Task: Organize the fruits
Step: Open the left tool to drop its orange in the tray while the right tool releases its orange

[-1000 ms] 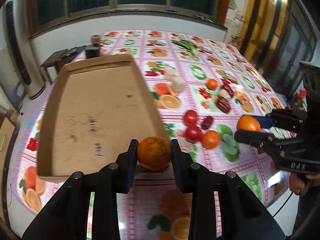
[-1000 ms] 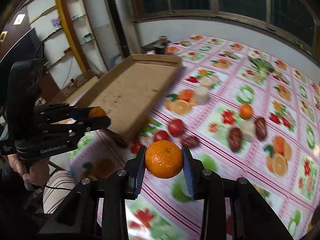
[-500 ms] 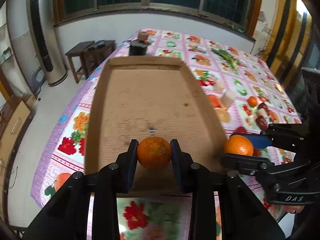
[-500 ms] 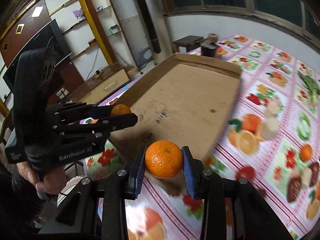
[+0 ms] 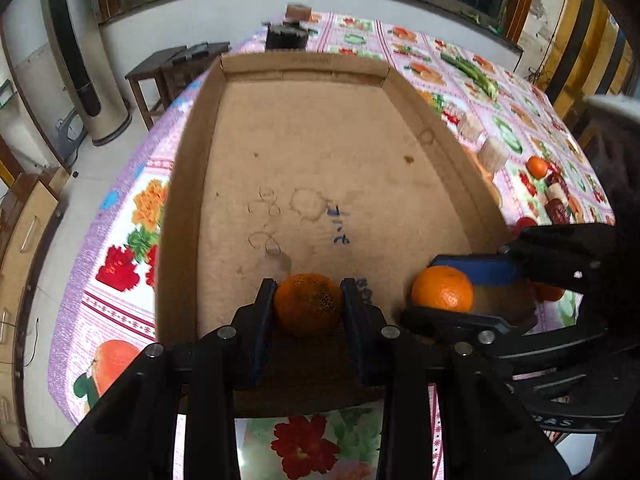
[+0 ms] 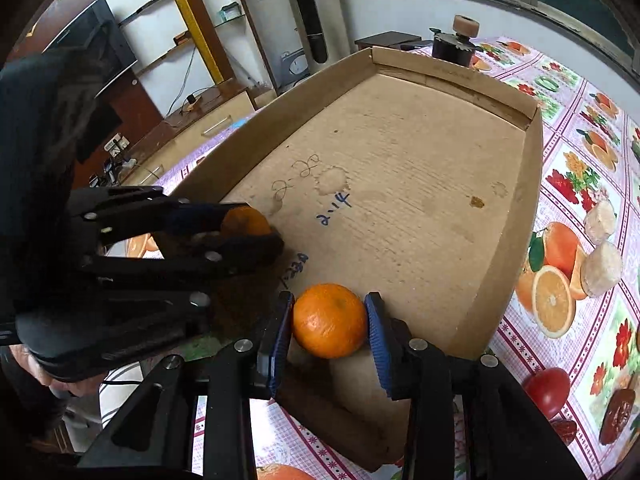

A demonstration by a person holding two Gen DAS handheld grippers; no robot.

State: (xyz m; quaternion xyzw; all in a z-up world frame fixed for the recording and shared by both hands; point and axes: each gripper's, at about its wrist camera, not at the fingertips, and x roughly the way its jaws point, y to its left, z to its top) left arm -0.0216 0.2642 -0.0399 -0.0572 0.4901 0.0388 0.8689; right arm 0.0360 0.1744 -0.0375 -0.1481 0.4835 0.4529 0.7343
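Long cardboard tray [image 5: 320,152] runs lengthwise away from both grippers – left gripper [image 5: 309,307] pinches speckled orange [image 5: 309,307], right gripper [image 6: 329,322], jaws just easing apart, brackets brighter orange [image 6: 329,322].

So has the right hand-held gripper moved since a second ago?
Yes. The right hand-held gripper carried its orange from above the tablecloth to the cardboard tray, now at its near edge. Its jaws have just been opening, orange between them.
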